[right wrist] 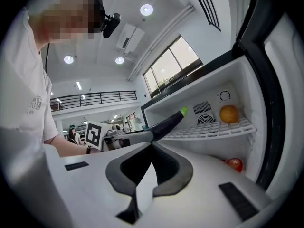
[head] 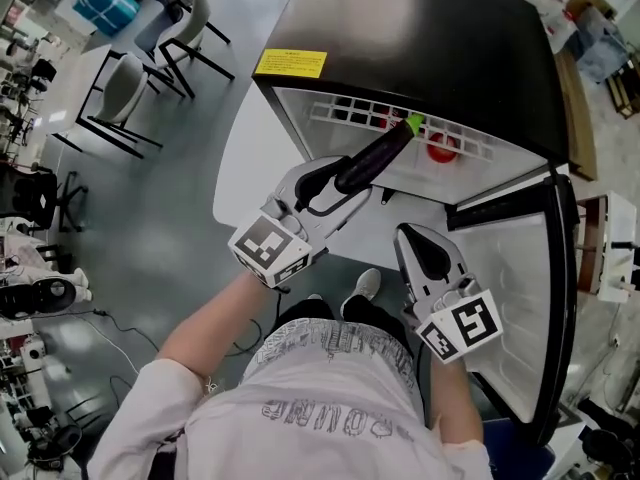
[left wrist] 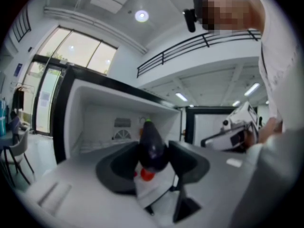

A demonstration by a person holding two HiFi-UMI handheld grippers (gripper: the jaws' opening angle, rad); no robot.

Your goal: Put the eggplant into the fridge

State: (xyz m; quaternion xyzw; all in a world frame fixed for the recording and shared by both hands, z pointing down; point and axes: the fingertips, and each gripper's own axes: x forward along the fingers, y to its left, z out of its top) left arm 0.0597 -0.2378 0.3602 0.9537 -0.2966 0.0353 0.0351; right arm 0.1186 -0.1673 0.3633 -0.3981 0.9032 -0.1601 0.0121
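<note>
A long dark purple eggplant [head: 375,156] with a green stem tip is clamped in my left gripper [head: 345,180]. Its tip reaches over the white wire shelf [head: 470,146] of the open fridge [head: 400,28]. Seen along the left gripper's jaws, the eggplant [left wrist: 152,146] stands between the dark pads and points into the white fridge interior. My right gripper [head: 412,233] hovers lower right, by the open door [head: 530,268]; its jaws meet with nothing between them [right wrist: 152,146]. From there the eggplant [right wrist: 164,125] slants up toward the shelf.
An orange [right wrist: 229,113] sits on the wire shelf [right wrist: 209,129]. A red fruit [right wrist: 234,164] lies on the level below, and shows too in the head view as a red fruit [head: 440,148]. Chairs [head: 130,78] stand at far left, and my shoes [head: 365,286] are before the fridge.
</note>
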